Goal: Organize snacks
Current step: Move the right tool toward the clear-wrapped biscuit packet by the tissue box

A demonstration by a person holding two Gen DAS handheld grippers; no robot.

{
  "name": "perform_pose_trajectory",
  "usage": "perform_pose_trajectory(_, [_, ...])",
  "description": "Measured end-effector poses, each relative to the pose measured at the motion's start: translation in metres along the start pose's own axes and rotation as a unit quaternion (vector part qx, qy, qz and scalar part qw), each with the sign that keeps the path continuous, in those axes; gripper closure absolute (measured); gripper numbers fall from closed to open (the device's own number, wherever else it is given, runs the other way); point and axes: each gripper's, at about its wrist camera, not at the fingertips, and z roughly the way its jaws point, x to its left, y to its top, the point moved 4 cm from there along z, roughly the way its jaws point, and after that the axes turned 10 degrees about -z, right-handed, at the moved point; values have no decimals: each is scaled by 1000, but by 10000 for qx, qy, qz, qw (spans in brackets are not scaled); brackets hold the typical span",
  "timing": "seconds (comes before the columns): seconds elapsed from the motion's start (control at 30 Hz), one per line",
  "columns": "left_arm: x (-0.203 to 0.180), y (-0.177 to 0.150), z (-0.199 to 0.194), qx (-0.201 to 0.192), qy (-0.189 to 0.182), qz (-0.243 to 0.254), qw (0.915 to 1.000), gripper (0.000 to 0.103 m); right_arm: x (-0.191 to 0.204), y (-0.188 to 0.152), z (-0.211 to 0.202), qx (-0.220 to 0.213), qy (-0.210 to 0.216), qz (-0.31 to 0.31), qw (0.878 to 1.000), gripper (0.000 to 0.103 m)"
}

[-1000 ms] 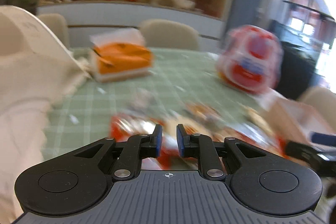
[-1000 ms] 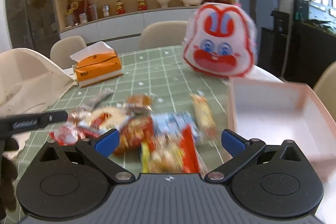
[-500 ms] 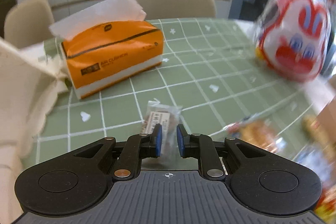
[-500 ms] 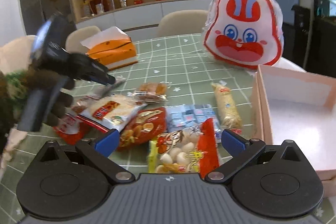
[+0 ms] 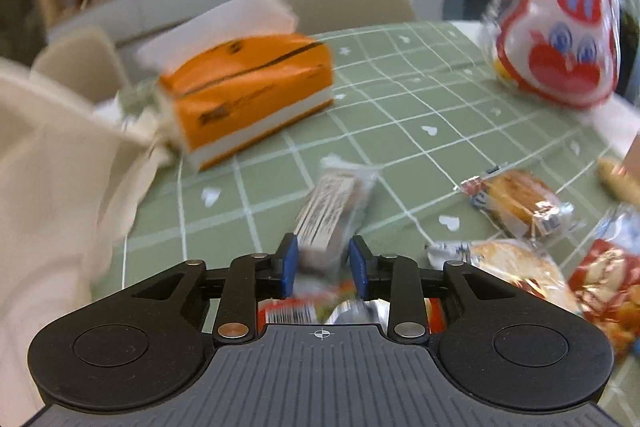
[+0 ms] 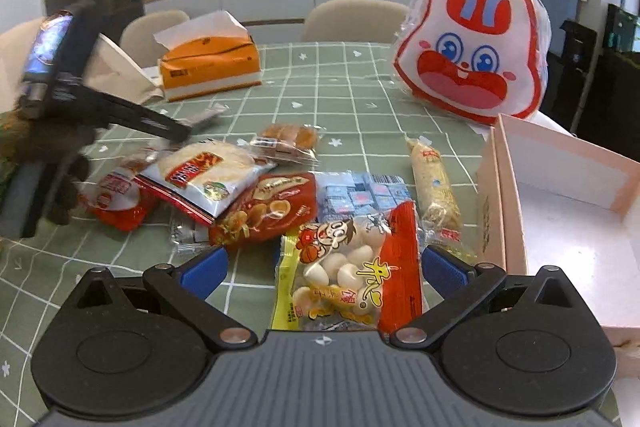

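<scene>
Several wrapped snacks lie in a pile on the green checked tablecloth (image 6: 352, 95). My left gripper (image 5: 323, 265) is partly open, its blue pads on either side of a small clear-wrapped brown snack bar (image 5: 334, 209); contact is unclear. It shows in the right wrist view (image 6: 180, 131) reaching in from the left. My right gripper (image 6: 322, 267) is wide open above a yellow-red bag of white candies (image 6: 348, 275). A pink open box (image 6: 560, 195) stands at the right, empty.
An orange tissue box (image 6: 210, 67) stands at the back left and a big rabbit-face bag (image 6: 472, 51) at the back right. A beige cloth bag (image 5: 52, 163) lies at the left. A red snack bag (image 6: 264, 207), a long roll (image 6: 434, 191) and blue packets (image 6: 362, 195) lie between.
My left gripper swung away from the pile to the small bar and its jaws opened slightly around it. My right gripper drew back a little and stays wide open.
</scene>
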Motion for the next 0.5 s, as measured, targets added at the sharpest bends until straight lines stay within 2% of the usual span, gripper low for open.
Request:
perform_pose_trajectory(0.1, [9,-14,-11,102,-54,-403,9991,72,5,-2,7,234,-231,-245,9992,0])
perform_pose_trajectory(0.27, [18,-30,-34,181,-769,-557,9953,73,16,-8,19,566,-721,-721,9932,0])
perform_pose_trajectory(0.37, [26,-36,-51,204,-1106,-737,9909,73,13,-4,20,875,-574,-651,9924,1])
perform_pose_trajectory(0.43, [32,-41,-61,193,-1225,-853,9886,73,10,4,17,1111,-551,-368,9916,8])
perform_pose_trajectory(0.5, [39,-44,-67,260,-1255,-1046,9862,73,16,24,8,969,-419,-207,9942,8])
